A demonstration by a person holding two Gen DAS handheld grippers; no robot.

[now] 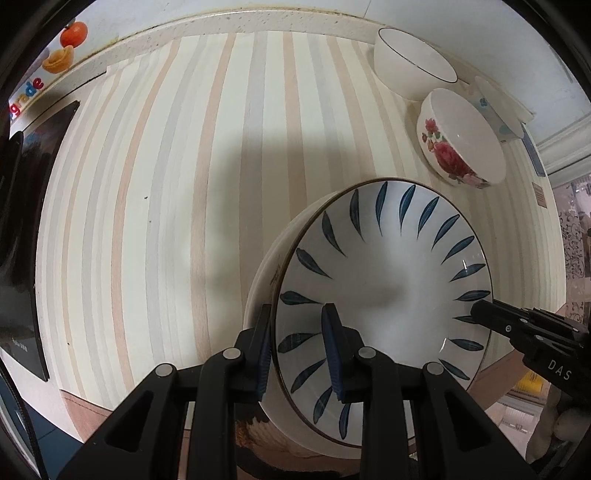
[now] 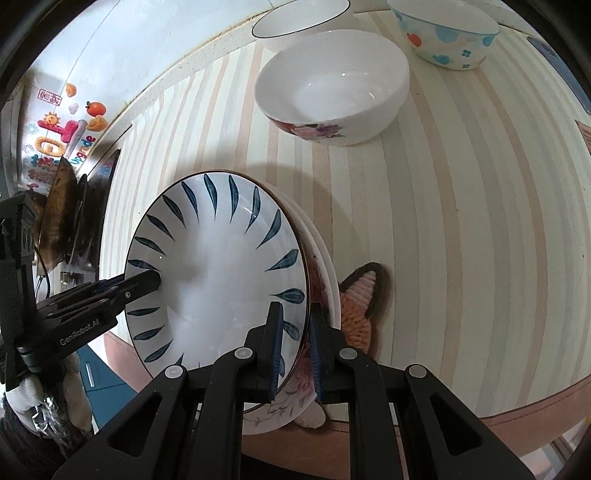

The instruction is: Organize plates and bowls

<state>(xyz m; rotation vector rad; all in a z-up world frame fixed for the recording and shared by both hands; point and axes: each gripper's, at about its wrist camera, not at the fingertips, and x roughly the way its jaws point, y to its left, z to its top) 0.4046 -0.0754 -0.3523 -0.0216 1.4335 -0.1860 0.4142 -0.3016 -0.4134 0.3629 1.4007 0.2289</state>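
Blue-leaf plate (image 1: 384,291), white with dark blue leaf strokes around the rim, held from two sides above the striped tabletop (image 1: 166,184), tilted and lying on top of a stack of plates (image 2: 321,258). Left gripper (image 1: 301,354) closed on the left rim of this plate: one blue pad (image 1: 334,354) inside the plate, the other outside, under the rim. Right gripper (image 2: 295,347) closed on the opposite rim, one pad on the upper face, the other pad (image 2: 316,354) below; not possible to tell if only the top plate is between the pads or also the rose-pattern plate (image 2: 295,391) under it. From the left wrist view, right gripper's black tip touching the plate's right edge; from the right wrist view, left gripper's tip touching the left edge.

Under the stack, near edge of the table, a crocheted orange coaster (image 2: 360,306) with dark border, partly covered by the plates.

Far right on the table, three bowls close together: a rose-pattern bowl (image 1: 461,142) nearest to the plates, a white bowl with thin dark rim (image 1: 410,62) behind it near the wall, and a bowl with blue and orange spots (image 2: 447,35) to the right. All three upright and well apart from the held plate.

On the far left, colourful wall stickers (image 2: 62,125) and a dark flat object (image 1: 22,236) at the table's left edge.
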